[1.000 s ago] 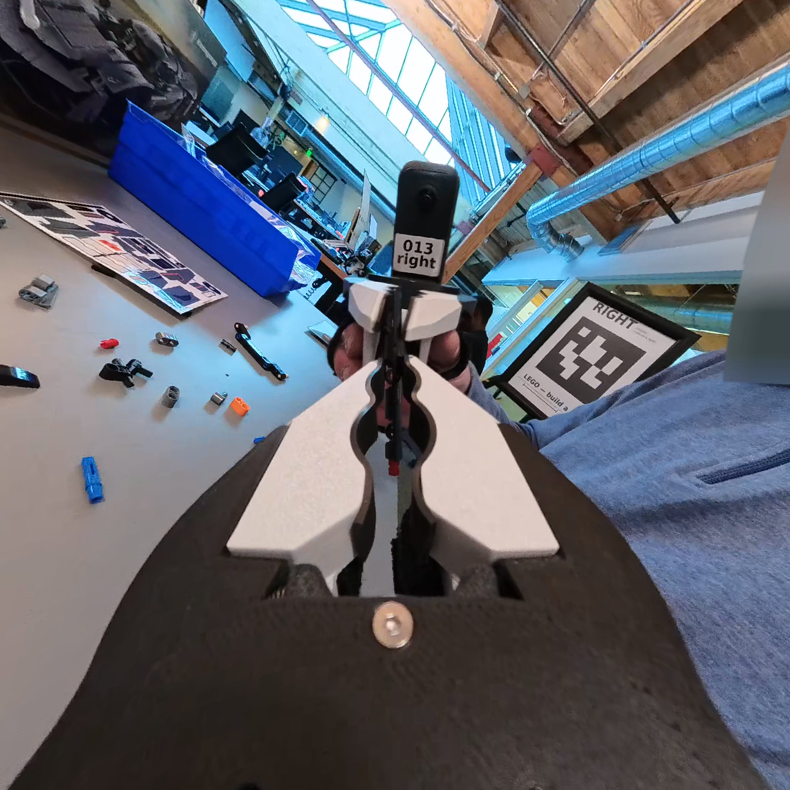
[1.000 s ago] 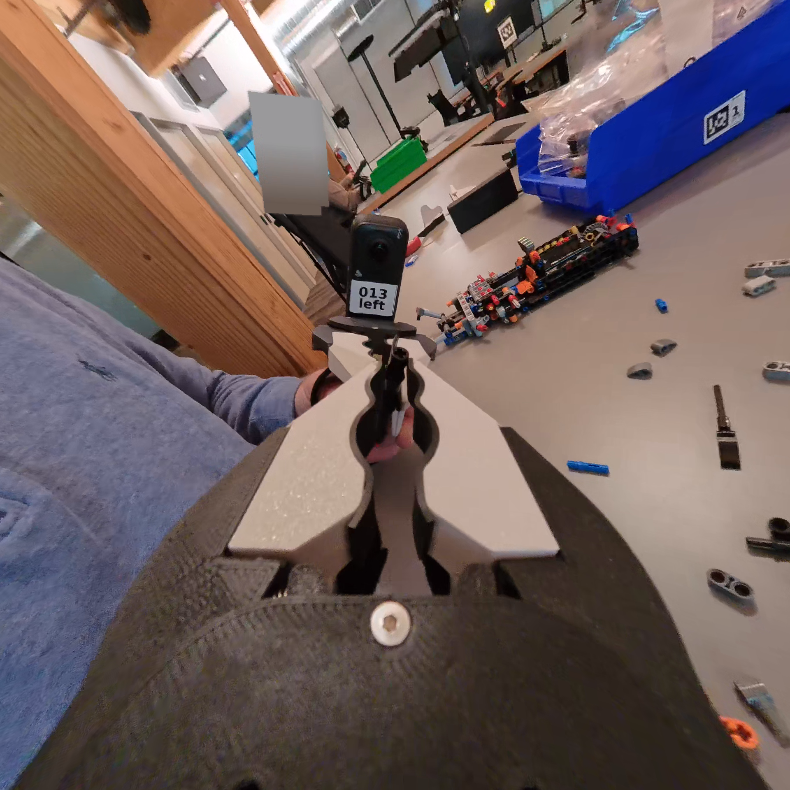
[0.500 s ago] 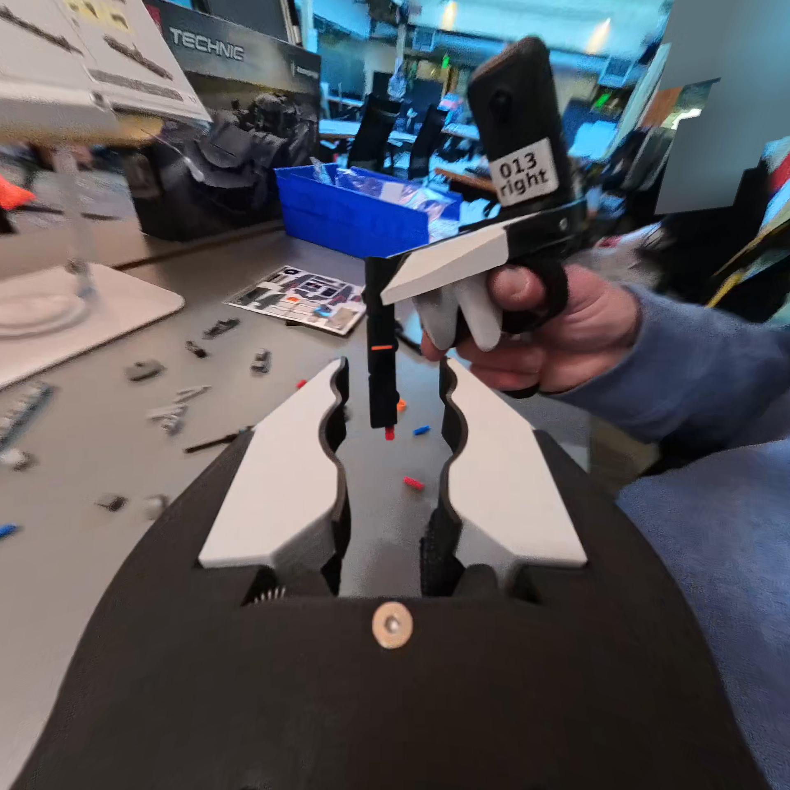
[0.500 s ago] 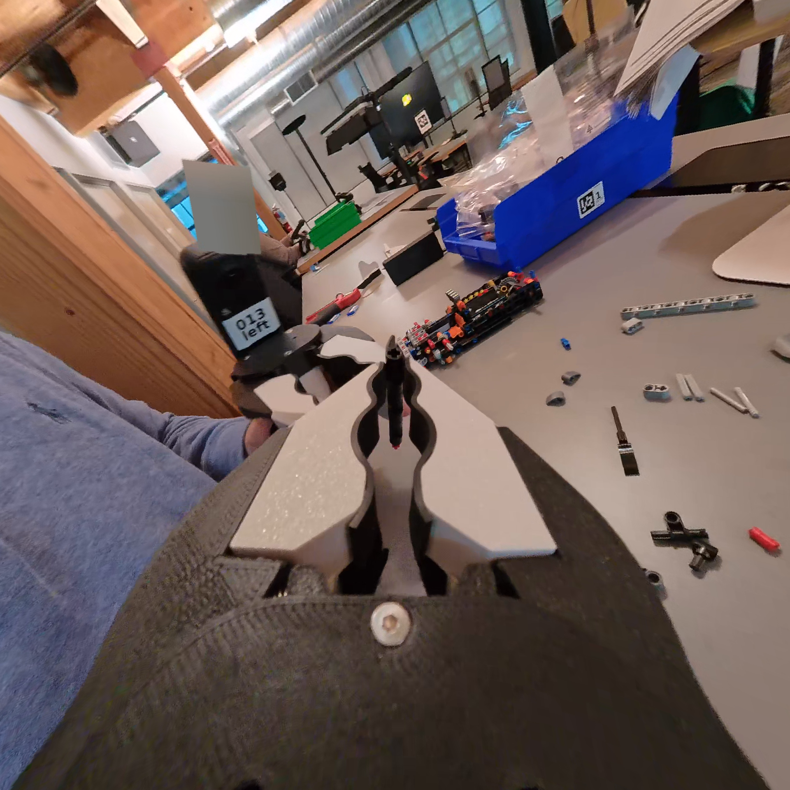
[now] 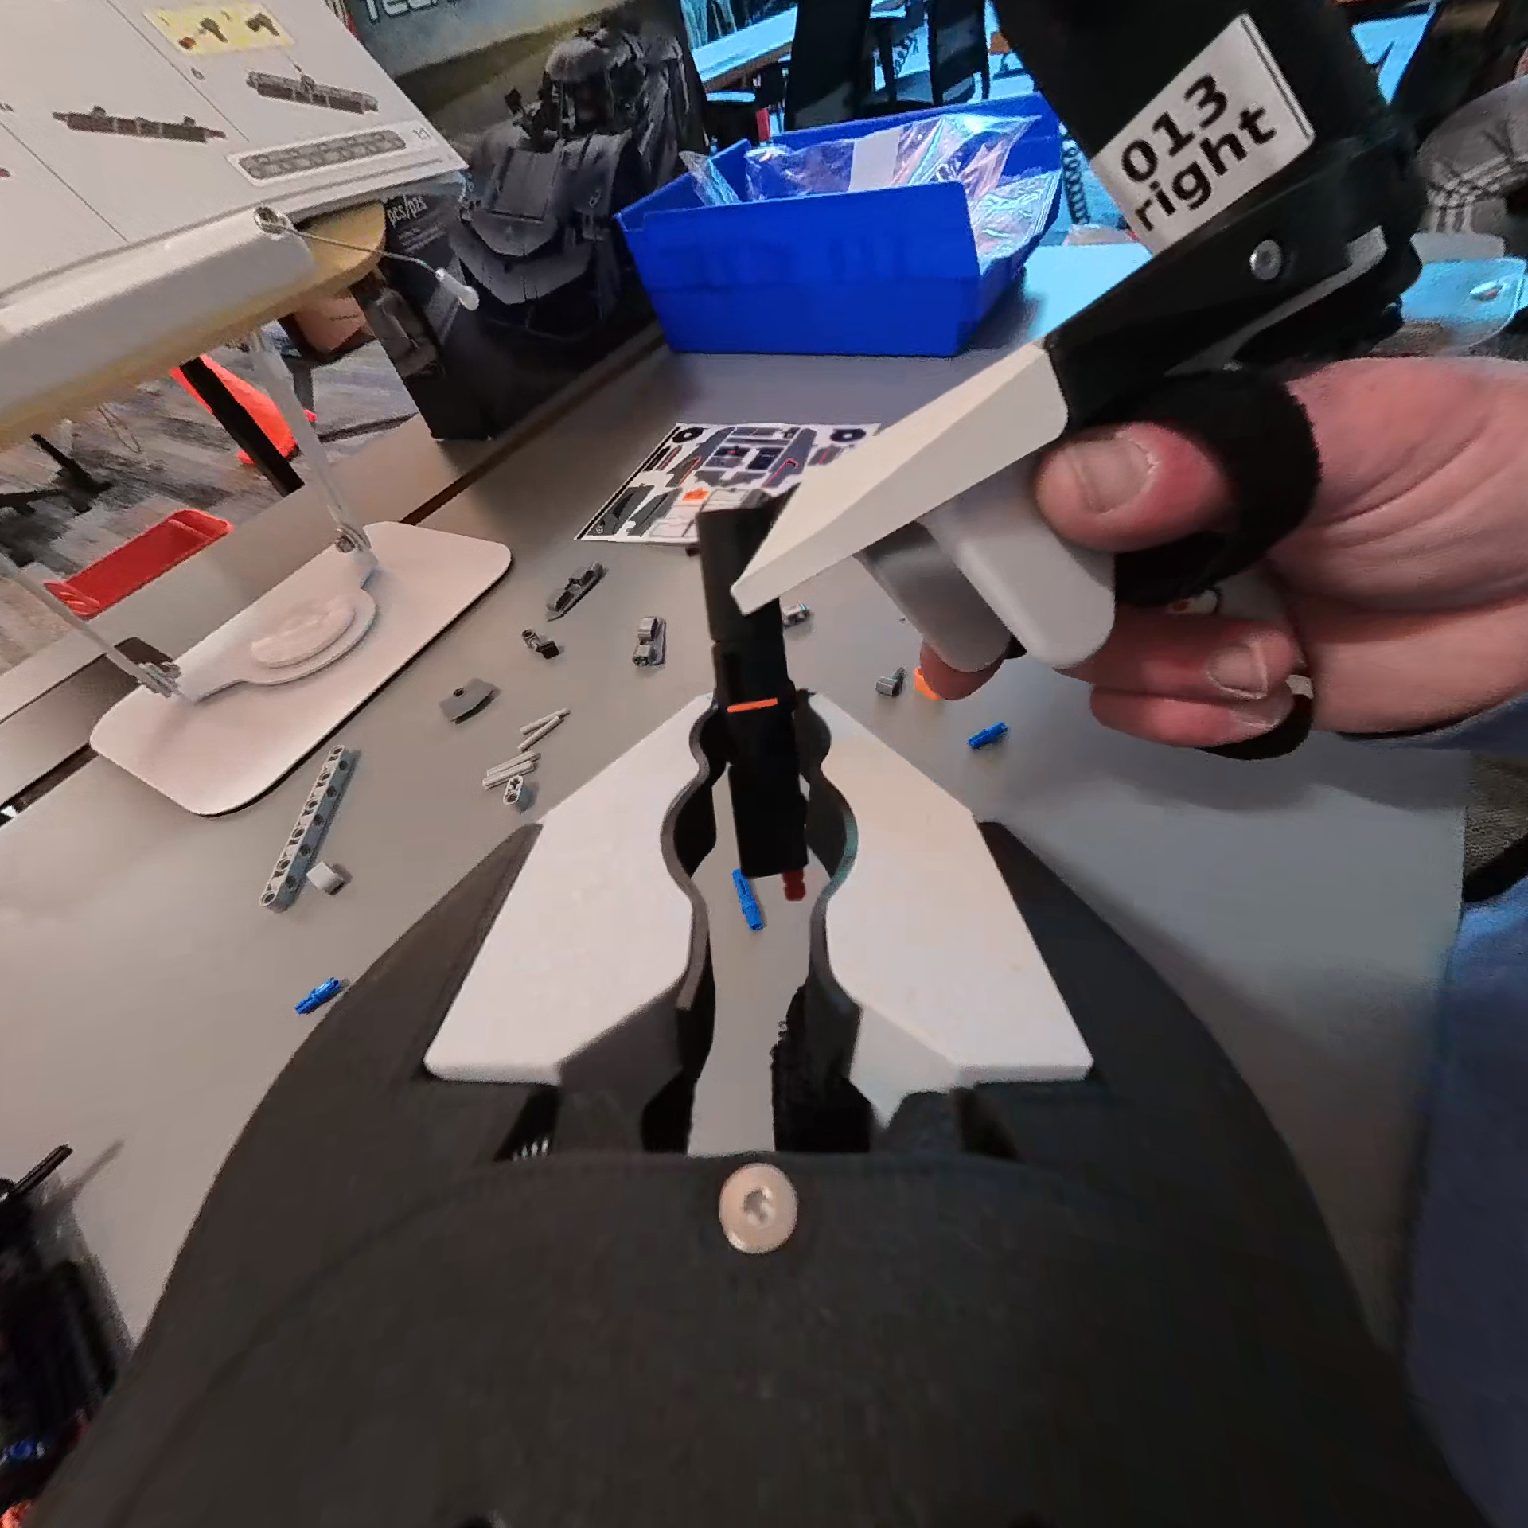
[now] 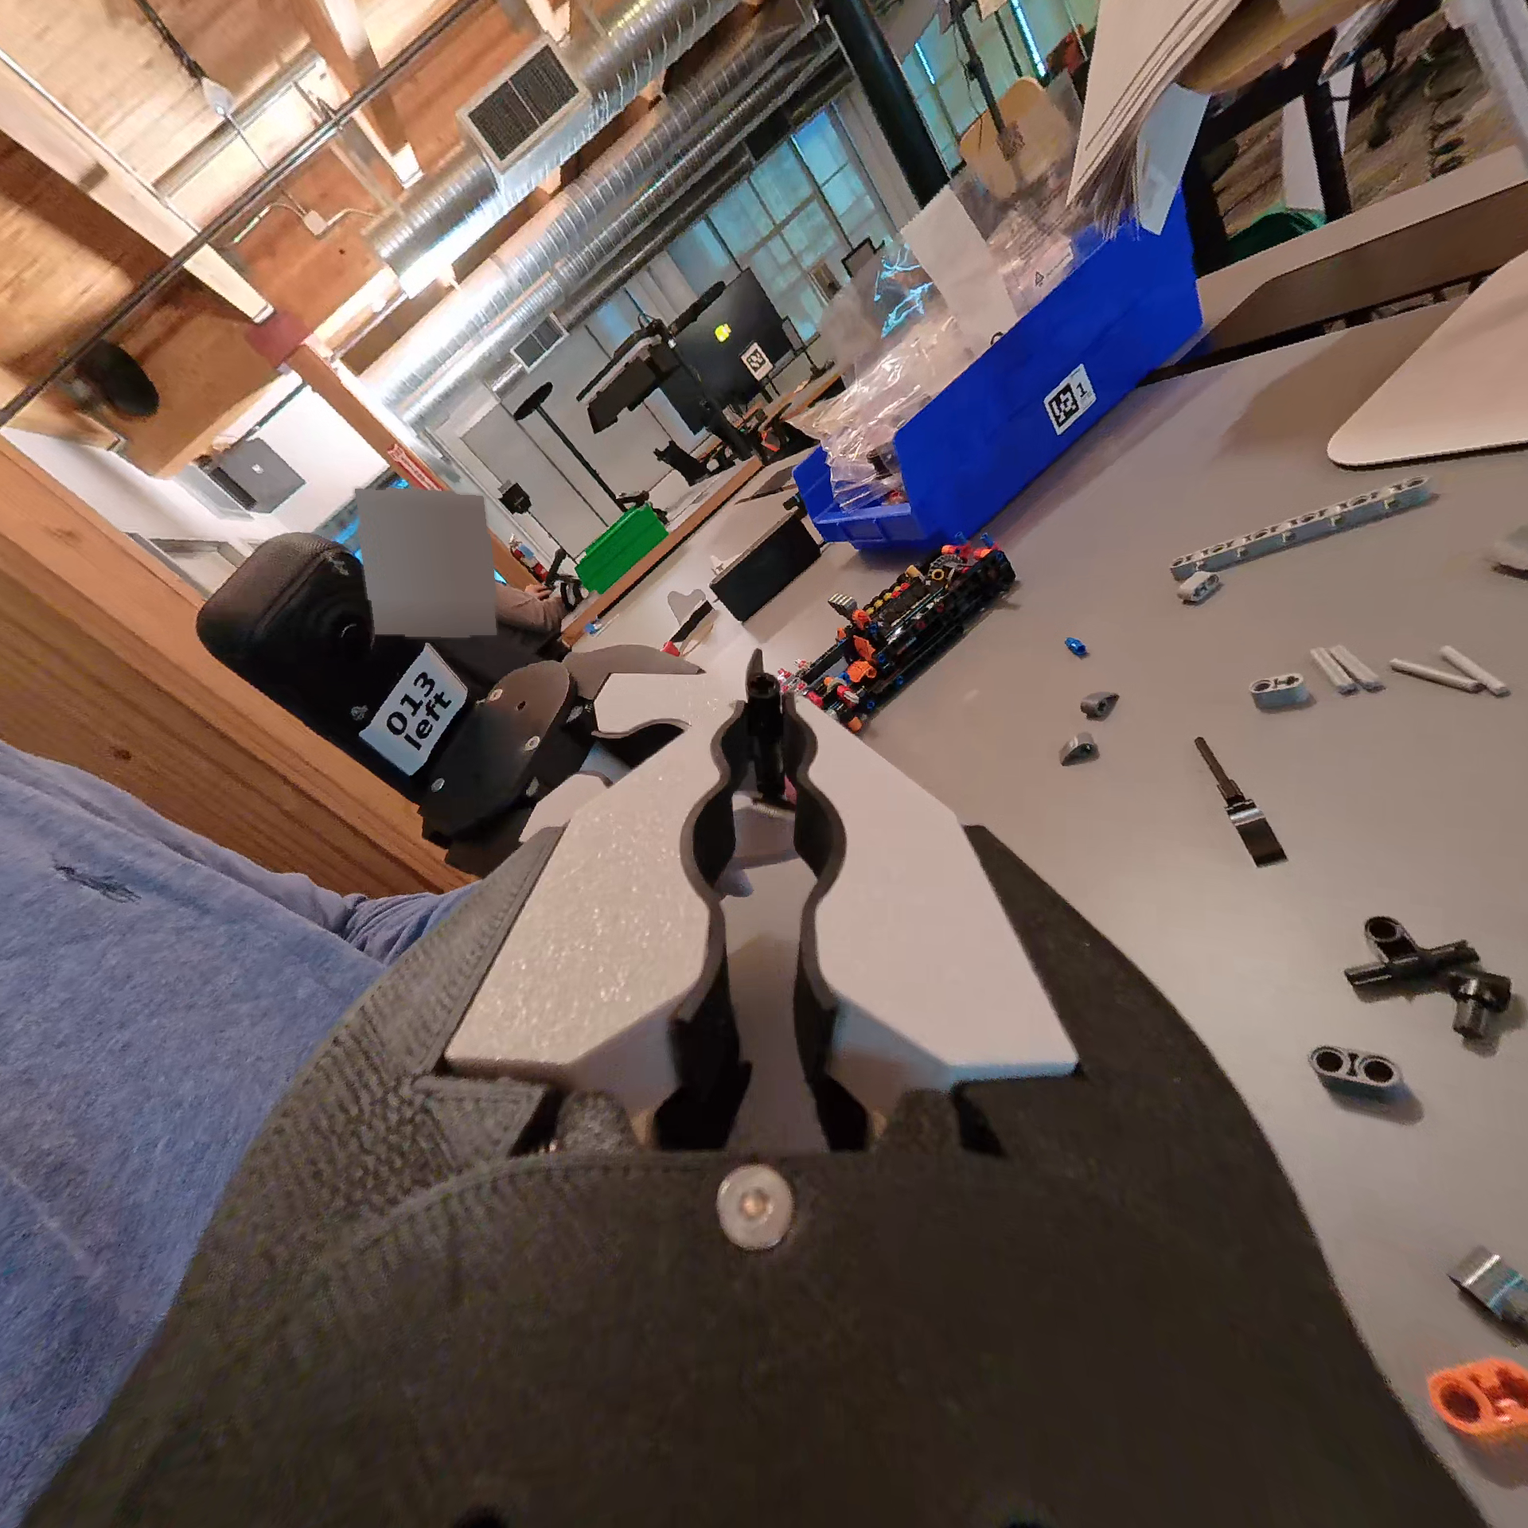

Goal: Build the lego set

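A long black lego piece (image 5: 756,769) with an orange band and a red pin at its lower end stands upright above the grey table (image 5: 207,976). My right gripper (image 5: 740,589) is shut on its upper end. My left gripper (image 5: 762,707) has its fingertips pressed in on both sides of the piece near the orange band. In the right wrist view the piece (image 6: 762,728) sticks out between my right gripper's tips (image 6: 765,704). The left gripper (image 6: 661,699) reaches in from the left there.
A blue bin (image 5: 794,281) of bags, a sticker sheet (image 5: 728,479) and the instruction stand's white base (image 5: 314,661) lie beyond. A partly built black chassis (image 6: 918,620) sits by the bin. A grey beam (image 6: 1298,529), black connectors (image 6: 1422,976) and an orange piece (image 6: 1480,1397) are scattered. Only a small space, under 4 cm, lies between the two pairs of fingers.
One second ago both grippers held the piece. Half a second ago my left gripper was open and off it. Now its jaws have narrowed around the piece's lower half, and both grippers have tilted toward the table.
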Demonstrator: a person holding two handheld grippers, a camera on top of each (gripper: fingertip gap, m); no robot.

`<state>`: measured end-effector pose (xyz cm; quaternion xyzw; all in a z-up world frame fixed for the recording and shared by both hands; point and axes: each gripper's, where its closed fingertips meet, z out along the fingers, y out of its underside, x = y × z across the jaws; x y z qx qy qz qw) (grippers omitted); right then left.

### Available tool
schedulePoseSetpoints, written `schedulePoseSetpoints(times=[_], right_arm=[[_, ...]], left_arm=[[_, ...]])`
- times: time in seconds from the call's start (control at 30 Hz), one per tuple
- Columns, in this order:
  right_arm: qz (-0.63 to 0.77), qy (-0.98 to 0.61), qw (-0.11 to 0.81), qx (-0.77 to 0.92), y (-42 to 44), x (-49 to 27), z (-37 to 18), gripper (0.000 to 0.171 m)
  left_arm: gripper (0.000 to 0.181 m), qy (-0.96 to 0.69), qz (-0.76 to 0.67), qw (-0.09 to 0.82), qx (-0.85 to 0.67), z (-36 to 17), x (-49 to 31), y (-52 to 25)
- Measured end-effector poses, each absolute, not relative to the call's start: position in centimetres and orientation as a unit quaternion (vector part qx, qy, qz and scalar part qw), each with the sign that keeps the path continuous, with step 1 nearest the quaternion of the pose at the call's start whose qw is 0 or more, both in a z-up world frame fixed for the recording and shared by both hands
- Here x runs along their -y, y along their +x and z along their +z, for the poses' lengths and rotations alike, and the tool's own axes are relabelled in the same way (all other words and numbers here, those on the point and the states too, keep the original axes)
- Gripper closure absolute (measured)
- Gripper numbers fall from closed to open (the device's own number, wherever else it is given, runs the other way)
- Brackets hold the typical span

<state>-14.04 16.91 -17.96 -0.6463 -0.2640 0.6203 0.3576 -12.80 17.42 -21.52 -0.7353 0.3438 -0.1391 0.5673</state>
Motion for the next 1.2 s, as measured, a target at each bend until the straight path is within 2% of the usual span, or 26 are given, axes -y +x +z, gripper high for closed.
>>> schedulePoseSetpoints(times=[0.37, 0.63, 1.0, 1.2], right_arm=[[0.585, -0.650, 0.391, 0.285, -12.5, -17.6, -18.6, 0.146], [0.512, -0.674, 0.421, 0.326, -10.2, -17.6, -20.4, 0.148], [0.401, -0.723, 0.385, 0.411, -8.8, -16.6, -25.3, 0.146], [0.321, -0.729, 0.342, 0.498, -8.1, -15.0, -28.4, 0.150]], left_arm=[[0.169, -0.754, -0.154, 0.529, -0.358, -23.5, -17.5, -13.5], [0.169, -0.774, -0.166, 0.438, -0.427, -26.5, -15.7, -14.0], [0.169, -0.790, -0.171, 0.306, -0.503, -30.9, -13.0, -15.0], [0.168, -0.785, -0.175, 0.286, -0.522, -31.8, -12.3, -15.2]])
